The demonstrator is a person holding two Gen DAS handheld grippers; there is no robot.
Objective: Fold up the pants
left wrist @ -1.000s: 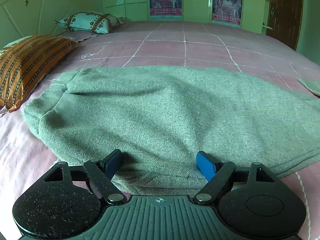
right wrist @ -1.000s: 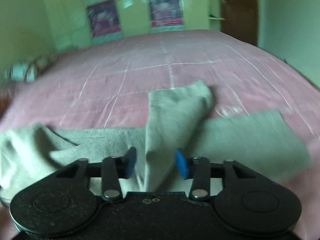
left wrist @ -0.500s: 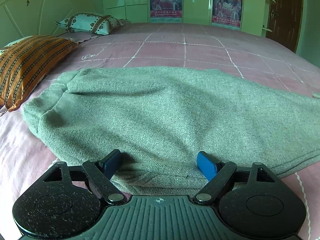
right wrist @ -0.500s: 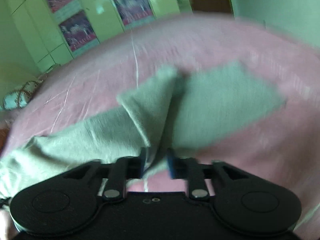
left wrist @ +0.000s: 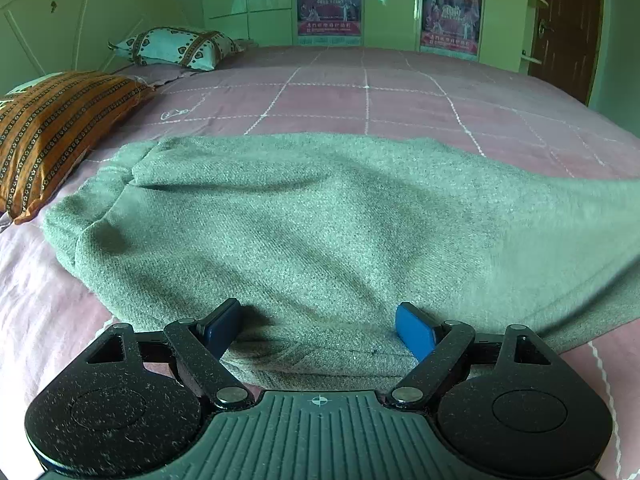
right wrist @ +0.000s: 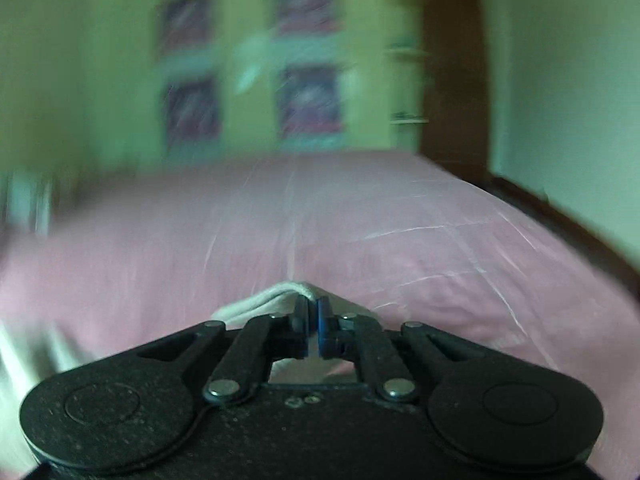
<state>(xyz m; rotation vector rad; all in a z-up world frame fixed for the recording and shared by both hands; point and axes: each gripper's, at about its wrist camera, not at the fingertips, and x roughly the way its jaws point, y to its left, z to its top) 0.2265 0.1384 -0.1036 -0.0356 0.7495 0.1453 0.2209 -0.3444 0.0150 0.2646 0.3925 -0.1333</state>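
One pair of grey pants (left wrist: pixel 320 224) spread on bed (left wrist: pixel 400 96), near edge between splayed left hand-held gripper (left wrist: pixel 320 330); right hand-held gripper (right wrist: pixel 311 318) clamped on a fold; two pillows (left wrist: pixel 52 128) beyond.

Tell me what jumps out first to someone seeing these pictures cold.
A big grey-green pair of pants sprawls across the pink bed, filling the middle of the left view, with the left claw wide open over its near edge. In the blurred right view, the right claw is pinched shut on a pale bunch of the same fabric. An orange striped pillow lies at the far left of the bed.
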